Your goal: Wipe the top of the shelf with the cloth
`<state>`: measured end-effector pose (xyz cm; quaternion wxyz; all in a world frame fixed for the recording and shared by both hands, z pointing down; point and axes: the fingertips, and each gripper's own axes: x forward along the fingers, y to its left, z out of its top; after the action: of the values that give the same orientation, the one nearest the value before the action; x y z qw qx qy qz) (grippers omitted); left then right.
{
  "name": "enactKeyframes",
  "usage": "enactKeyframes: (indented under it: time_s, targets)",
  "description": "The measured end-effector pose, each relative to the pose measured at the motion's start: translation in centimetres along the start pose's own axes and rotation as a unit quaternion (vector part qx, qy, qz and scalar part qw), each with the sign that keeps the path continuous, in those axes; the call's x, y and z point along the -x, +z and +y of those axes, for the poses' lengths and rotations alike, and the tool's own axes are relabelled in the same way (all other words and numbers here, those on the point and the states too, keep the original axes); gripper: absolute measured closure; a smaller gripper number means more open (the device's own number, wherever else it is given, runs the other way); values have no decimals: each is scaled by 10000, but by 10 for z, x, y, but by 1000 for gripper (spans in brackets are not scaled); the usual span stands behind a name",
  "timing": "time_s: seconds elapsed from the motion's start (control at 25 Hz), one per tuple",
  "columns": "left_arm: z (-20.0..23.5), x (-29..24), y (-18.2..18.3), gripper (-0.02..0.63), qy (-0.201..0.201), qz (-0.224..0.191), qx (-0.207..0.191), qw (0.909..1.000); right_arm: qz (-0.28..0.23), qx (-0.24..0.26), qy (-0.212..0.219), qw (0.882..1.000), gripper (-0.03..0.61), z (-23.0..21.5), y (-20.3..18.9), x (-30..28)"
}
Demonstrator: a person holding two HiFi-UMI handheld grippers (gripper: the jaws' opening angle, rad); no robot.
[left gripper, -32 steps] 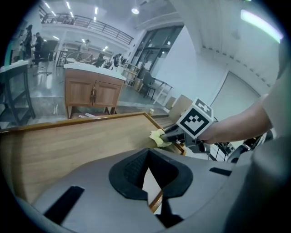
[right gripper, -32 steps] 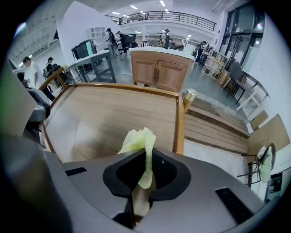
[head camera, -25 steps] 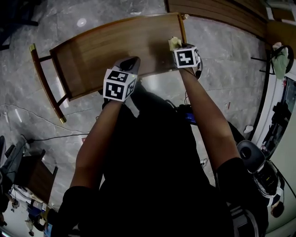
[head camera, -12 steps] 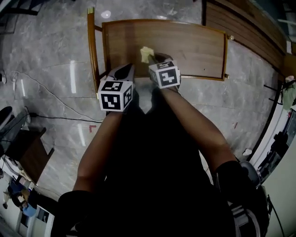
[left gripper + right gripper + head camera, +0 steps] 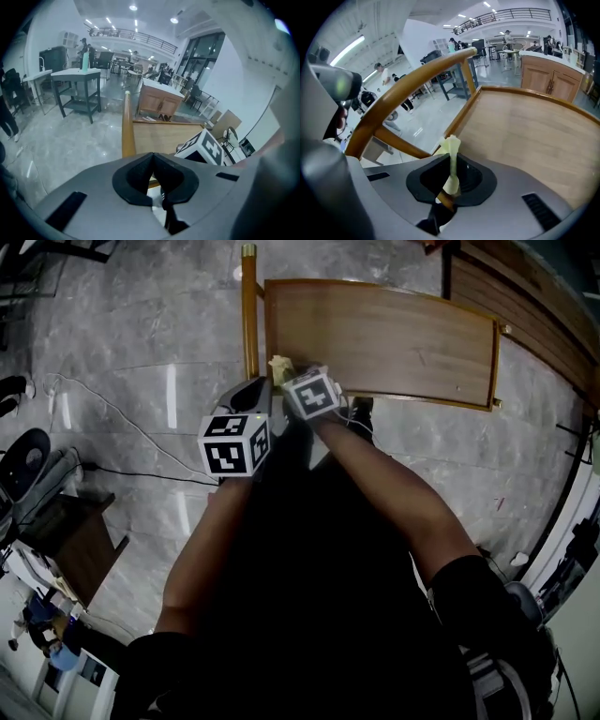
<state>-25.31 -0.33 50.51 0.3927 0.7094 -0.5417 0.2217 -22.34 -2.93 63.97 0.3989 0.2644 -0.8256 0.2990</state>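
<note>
The wooden shelf top is a long brown board with a raised rim, seen from above in the head view. My right gripper is at its near left corner, shut on a pale yellow cloth. In the right gripper view the cloth sticks up as a thin fold between the closed jaws, at the edge of the board. My left gripper hangs just off the shelf's near left corner, shut and empty. The left gripper view shows its jaws together, with the shelf top beyond.
A curved wooden rail runs along the shelf's left end, also seen as a rail in the right gripper view. Grey marble floor surrounds the shelf. A cable trails on the floor at left. Wooden cabinets stand at the upper right.
My right gripper has swept the cloth leftward along the shelf's near edge, from its right end to its left corner. The left gripper stayed near the front edge, shut.
</note>
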Motion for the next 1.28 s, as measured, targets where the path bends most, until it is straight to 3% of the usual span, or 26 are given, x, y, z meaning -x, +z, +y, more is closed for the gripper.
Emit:
enactKeyframes:
  time_s: [0.32, 0.6, 0.84, 1.28]
  targets:
    - [-24, -16, -11, 604, -308, 246, -74, 9992, 235, 284, -367, 9986, 537, -26, -20, -1]
    - [-73, -72, -33, 604, -405, 755, -335, 9958, 352, 100, -686, 9970, 537, -101, -58, 49]
    - [-114, -120, -62, 604, -353, 1192, -321, 9917, 343, -179, -965, 9946, 537, -166, -90, 96]
    - [-210, -178, -54, 604, -598, 1118, -415, 9911, 300, -520, -1583, 9856, 537, -289, -141, 179]
